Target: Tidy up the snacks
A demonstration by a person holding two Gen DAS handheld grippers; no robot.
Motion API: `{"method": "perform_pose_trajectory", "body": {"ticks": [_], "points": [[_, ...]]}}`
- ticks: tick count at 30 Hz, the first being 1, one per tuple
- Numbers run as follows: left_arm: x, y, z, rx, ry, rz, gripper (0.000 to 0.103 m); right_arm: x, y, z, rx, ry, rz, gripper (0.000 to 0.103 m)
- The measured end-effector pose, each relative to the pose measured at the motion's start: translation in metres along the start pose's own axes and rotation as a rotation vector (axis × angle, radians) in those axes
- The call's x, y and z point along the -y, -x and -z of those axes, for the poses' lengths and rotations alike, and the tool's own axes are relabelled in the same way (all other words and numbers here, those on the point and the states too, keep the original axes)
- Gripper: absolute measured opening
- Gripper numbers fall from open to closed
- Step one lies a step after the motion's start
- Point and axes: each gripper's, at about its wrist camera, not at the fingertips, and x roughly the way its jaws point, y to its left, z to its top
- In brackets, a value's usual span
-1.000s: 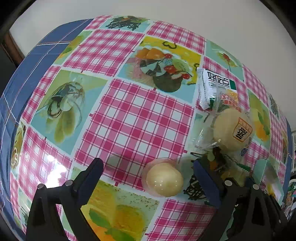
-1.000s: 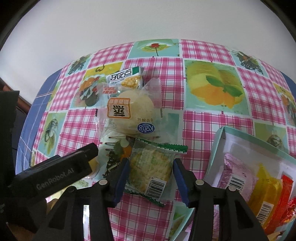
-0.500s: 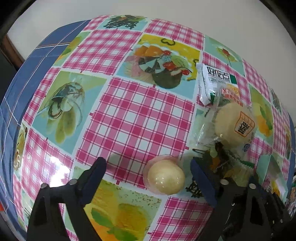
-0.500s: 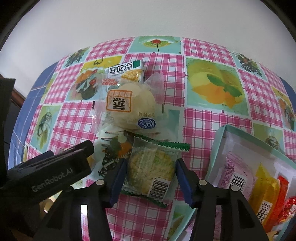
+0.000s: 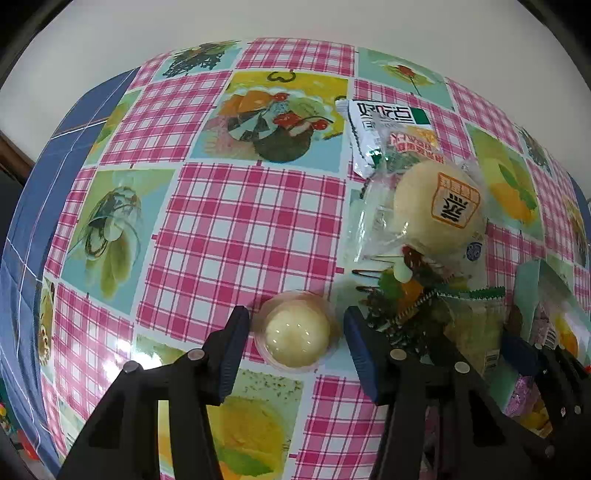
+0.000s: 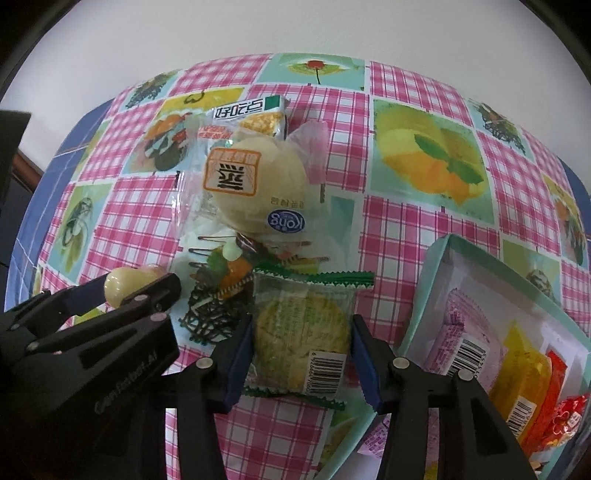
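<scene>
L gripper [image 5: 295,334] points steeply down at the table, jaws closing w/ the small round jelly cup [image 5: 297,334] between them. Blue pads sit just beside the cup on both sides; left pad looks about touching the rim, right pad shows a thin gap, so no firm squeeze yet. Cup sits on the checked tablecloth [image 5: 240,229], near its front edge.

R gripper [image 6: 301,345] also aimed steeply down, jaws narrowed onto the clear cookie packet w/ green zigzag seals [image 6: 301,332]. Both pads press the packet's side edges; the barcode end sits at the near end between the jaws. Packet looks pinched, lying on or just over the cloth, can't tell which.

Just right of that packet: pale green box [image 6: 439,258], open top, holding a pink wafer pack [image 6: 461,332], a yellow pack & an orange-red pack side by side.

Further out, between the 2 grippers' lines: a wrapped round bun w/ orange label [image 6: 255,188], touching the far seal area of the cookie packet's zone. Behind the bun, partly under its wrapper, a white-green sachet [image 6: 251,110]. Beyond that only cloth & a plain white wall [image 6: 295,29].
</scene>
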Motion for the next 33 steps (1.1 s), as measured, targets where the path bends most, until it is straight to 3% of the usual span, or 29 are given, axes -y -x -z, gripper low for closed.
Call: {"method": "perform_pose_trajectory", "body": {"ticks": [10, 11, 22, 33], "points": [[0.001, 0.004, 0.006, 0.004, 0.025, 0.01, 0.046, -0.004, -0.004, 0.005, 0.008, 0.005, 0.006, 0.053], [-0.003, 0.008, 0.01, 0.007, 0.032, 0.018, 0.039, -0.004, -0.003, 0.006, 0.007, 0.002, 0.0, 0.053], [-0.024, 0.01, 0.012, -0.005, 0.11, 0.098, 0.039, -0.005, 0.021, 0.001, 0.029, 0.002, -0.026, 0.053], [-0.038, 0.06, 0.009, 0.071, 0.127, 0.14, 0.039, -0.003, 0.046, 0.002, 0.063, -0.026, -0.038, 0.053]]}}
